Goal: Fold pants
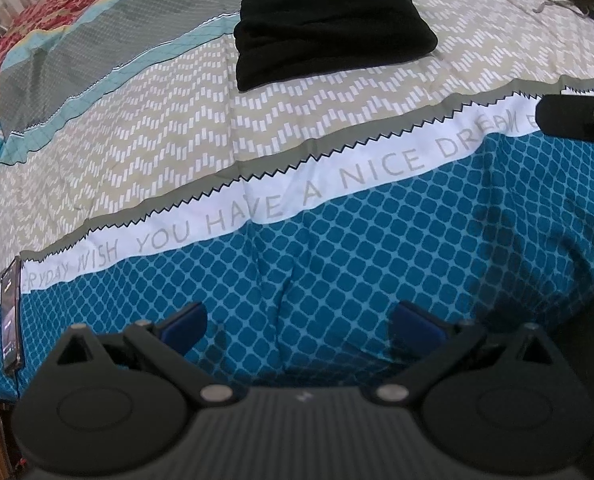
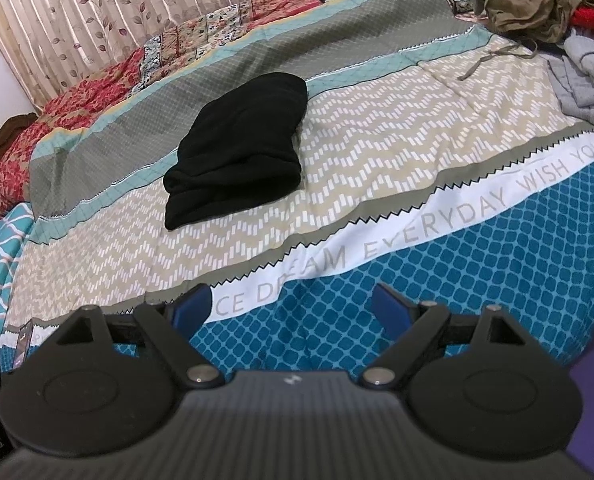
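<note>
pants (image 2: 237, 148): folded black bundle on bed (image 2: 377, 168), well ahead of both grippers, likely set aside as done.
left gripper (image 1: 297, 320): wide open, empty.
right gripper (image 2: 291, 306): wide open, empty.

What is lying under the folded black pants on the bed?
The folded black pants rest on the striped patterned bedspread, across its beige zigzag band and the teal and grey stripes. Whatever lies directly beneath the pants is covered and cannot be seen.
</note>
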Demonstrator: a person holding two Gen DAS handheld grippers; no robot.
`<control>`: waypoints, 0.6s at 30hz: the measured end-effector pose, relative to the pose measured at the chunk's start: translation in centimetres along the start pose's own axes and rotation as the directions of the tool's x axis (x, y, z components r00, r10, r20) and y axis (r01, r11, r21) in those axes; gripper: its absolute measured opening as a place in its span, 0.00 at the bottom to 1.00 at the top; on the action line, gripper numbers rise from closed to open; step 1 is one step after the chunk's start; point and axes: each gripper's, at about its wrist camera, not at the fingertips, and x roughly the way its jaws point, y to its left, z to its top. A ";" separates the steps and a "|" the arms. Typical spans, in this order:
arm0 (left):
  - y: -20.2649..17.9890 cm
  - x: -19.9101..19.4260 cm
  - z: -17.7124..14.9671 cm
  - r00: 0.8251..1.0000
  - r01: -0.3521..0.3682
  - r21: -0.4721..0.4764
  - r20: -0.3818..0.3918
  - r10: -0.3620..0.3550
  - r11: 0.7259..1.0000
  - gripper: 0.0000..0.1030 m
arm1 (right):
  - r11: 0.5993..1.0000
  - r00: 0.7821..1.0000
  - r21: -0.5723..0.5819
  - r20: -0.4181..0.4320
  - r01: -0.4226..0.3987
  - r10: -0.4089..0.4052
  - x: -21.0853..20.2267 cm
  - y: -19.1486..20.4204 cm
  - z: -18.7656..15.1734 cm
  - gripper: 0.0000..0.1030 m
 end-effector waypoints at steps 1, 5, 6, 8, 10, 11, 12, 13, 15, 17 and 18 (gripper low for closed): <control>-0.1 0.0 0.0 1.000 -0.003 0.002 0.000 0.003 1.000 1.00 | 1.000 1.000 0.003 0.000 -0.001 0.001 0.0 -0.1 0.0 0.86; -0.3 -0.1 0.3 1.000 -0.014 0.010 0.005 0.014 1.000 1.00 | 1.000 1.000 0.015 0.003 -0.009 0.009 0.0 -0.8 0.2 0.86; -0.4 -0.1 0.3 1.000 -0.018 0.011 0.010 0.018 1.000 1.00 | 1.000 1.000 0.018 0.003 -0.009 0.009 -0.1 -0.9 0.3 0.86; -0.5 -0.3 0.4 0.999 -0.025 0.014 0.021 0.025 1.000 1.00 | 1.000 1.000 0.023 0.005 -0.010 0.010 -0.1 -1.1 0.4 0.86; -0.6 -0.4 0.5 0.999 -0.028 0.015 0.026 0.027 1.000 1.00 | 1.000 1.000 0.027 0.005 -0.012 0.011 -0.1 -1.3 0.5 0.86; -0.6 -0.3 0.6 0.999 -0.029 0.016 0.026 0.028 0.999 1.00 | 1.000 1.000 0.028 0.005 -0.012 0.012 -0.1 -1.4 0.5 0.86; -0.6 -0.3 0.6 0.999 -0.030 0.017 0.027 0.029 0.999 1.00 | 1.000 1.000 0.029 0.005 -0.012 0.011 -0.1 -1.4 0.5 0.86; -0.6 -0.3 0.6 0.999 -0.030 0.016 0.027 0.030 0.999 1.00 | 1.000 1.000 0.029 0.005 -0.011 0.011 -0.1 -1.4 0.5 0.86; -0.5 -0.3 0.6 0.999 -0.031 0.012 0.030 0.031 0.999 1.00 | 1.000 1.000 0.028 0.004 -0.012 0.012 -0.1 -1.4 0.5 0.86; -0.3 -0.4 0.6 0.999 -0.031 0.004 0.036 0.031 0.999 1.00 | 1.000 1.000 0.024 0.002 -0.012 0.012 -0.1 -1.4 0.6 0.86; -0.2 -0.4 0.6 0.999 -0.031 0.001 0.039 0.031 1.000 1.00 | 1.000 1.000 0.021 0.002 -0.011 0.011 -0.1 -1.3 0.5 0.86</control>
